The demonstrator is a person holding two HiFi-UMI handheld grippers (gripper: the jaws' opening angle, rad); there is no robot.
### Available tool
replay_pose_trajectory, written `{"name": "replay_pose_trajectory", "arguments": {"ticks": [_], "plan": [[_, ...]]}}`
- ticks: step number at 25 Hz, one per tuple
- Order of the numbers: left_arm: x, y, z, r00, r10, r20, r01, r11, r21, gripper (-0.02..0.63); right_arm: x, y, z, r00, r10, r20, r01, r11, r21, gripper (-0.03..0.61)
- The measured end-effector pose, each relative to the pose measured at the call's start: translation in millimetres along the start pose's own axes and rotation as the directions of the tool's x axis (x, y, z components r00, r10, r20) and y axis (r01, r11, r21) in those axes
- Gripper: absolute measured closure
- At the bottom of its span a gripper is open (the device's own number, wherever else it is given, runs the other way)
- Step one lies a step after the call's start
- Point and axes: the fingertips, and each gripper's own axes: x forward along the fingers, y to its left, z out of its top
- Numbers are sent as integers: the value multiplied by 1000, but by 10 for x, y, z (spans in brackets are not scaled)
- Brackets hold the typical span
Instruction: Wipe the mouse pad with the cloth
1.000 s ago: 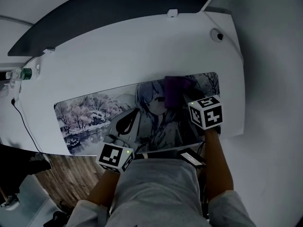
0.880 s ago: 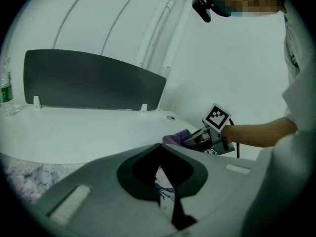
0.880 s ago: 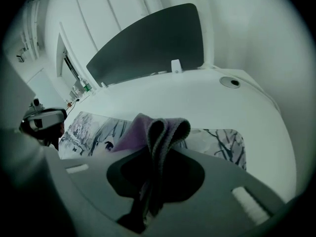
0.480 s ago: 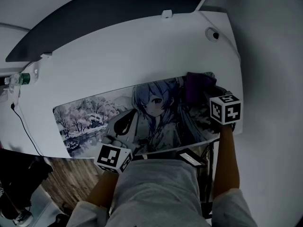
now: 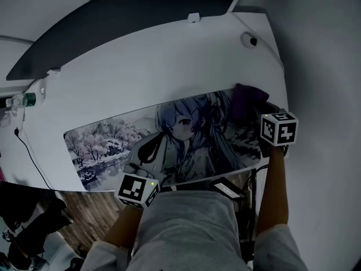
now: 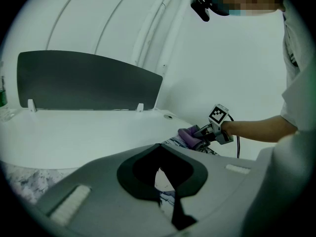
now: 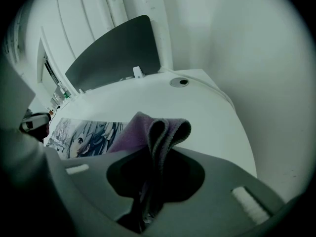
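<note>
water bottle (image 5: 22, 100): seen well left of the mouse pad (image 5: 113, 137), at the far left edge of the white desk (image 5: 141, 72)
cable (image 5: 27, 145): a dark line trailing down the desk edge, just left of the mouse pad
mouse pad: long printed mat with a blossom landscape on its left part and an anime figure in the middle; laid flat along the desk's near edge
left gripper (image 6: 169, 204): parked at the mouse pad's near edge, below the figure print. Jaws are brought together to a thin slit. The print shows through the gap behind them, but a pinch on the edge cannot be confirmed
cloth (image 5: 248, 97): purple and folded, set on the mouse pad's far right corner, partly lapping onto bare desk beyond it
right gripper (image 7: 148, 196): at the mouse pad's right end. Jaws are clamped on the cloth, whose folded edge sticks out ahead of them
cable hole (image 5: 246, 39): in the desk, beyond the mouse pad's right end
done: wiping is judged under way, since the cloth is gripped and in contact at the right corner. No streaks or dirt are visible, so the wiped area cannot be read
left: the middle and left parts lie well apart from the cloth; passes toward the left end are judged still needed if not yet covered
</note>
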Motion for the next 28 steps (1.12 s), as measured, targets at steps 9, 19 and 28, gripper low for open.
{"name": "replay_pose_trajectory", "arguments": {"ticks": [9, 19, 28], "plan": [[-34, -11, 8, 1000, -7, 1, 7, 1000, 10, 595, -228, 254, 110, 992, 107, 65, -108, 994, 26, 528], [-452, 148, -6, 999, 3, 39, -3, 1000, -17, 595, -494, 1467, 291, 944, 315, 94, -313, 949, -37, 528], [-1403, 795, -267, 991, 103, 87, -99, 994, -53, 595, -377, 3287, 326, 867, 497, 47, -484, 860, -161, 528]]}}
